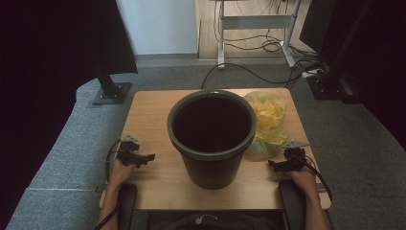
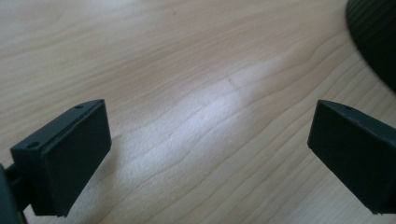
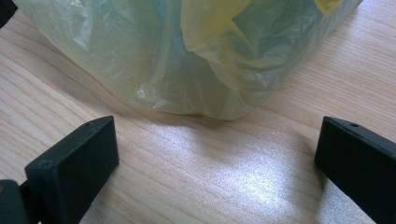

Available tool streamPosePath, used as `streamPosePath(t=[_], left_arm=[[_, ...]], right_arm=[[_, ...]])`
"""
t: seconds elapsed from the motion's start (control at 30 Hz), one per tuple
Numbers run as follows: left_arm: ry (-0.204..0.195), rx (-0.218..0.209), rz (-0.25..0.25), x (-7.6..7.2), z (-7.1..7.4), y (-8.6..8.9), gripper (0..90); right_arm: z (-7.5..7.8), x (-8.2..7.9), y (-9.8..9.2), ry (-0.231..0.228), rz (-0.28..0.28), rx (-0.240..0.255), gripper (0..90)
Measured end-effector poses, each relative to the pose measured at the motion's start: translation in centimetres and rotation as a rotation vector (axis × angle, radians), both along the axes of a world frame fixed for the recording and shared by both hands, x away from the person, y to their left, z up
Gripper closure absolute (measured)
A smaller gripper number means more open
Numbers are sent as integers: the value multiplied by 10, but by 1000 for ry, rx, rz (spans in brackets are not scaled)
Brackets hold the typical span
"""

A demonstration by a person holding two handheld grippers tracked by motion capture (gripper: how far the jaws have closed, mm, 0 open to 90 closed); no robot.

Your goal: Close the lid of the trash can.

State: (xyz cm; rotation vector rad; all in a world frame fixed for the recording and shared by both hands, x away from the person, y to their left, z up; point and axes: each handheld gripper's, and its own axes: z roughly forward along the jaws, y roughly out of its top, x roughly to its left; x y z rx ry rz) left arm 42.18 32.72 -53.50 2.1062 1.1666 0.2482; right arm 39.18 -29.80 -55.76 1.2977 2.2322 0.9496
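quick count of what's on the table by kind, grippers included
dark green ribbed plastic bin: 1
crumpled yellow plastic bag: 1
black handheld grippers, left and right, jaws apart: 2
total: 4

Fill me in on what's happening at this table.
A person sits at a light wooden table with tongs in each hand. A dark green ribbed plastic bin stands upright and open in the middle, and a crumpled yellow plastic bag lies beside it, on the person's right. The right tongs are open, pointed at the bag but not touching it. The left tongs are open over bare wood near the bin. Nothing is gripped.
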Motion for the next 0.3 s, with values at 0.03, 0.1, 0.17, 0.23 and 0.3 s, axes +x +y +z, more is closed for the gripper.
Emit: streamPosePath(t=[0.03,0.1,0.17,0.23,0.3], left_arm=[[4,15,0,0,-3,0,0],[2,47,-3,0,-7,0,0],[3,52,-4,0,-6,-1,0],[-11,74,-4,0,-7,-2,0],[-31,91,-6,-1,-9,-4,0]], right_arm=[[0,0,0,0,0,0,0],[0,0,0,0,0,0,0],[0,0,0,0,0,0,0],[0,0,0,0,1,0,0],[0,0,0,0,1,-1,0]])
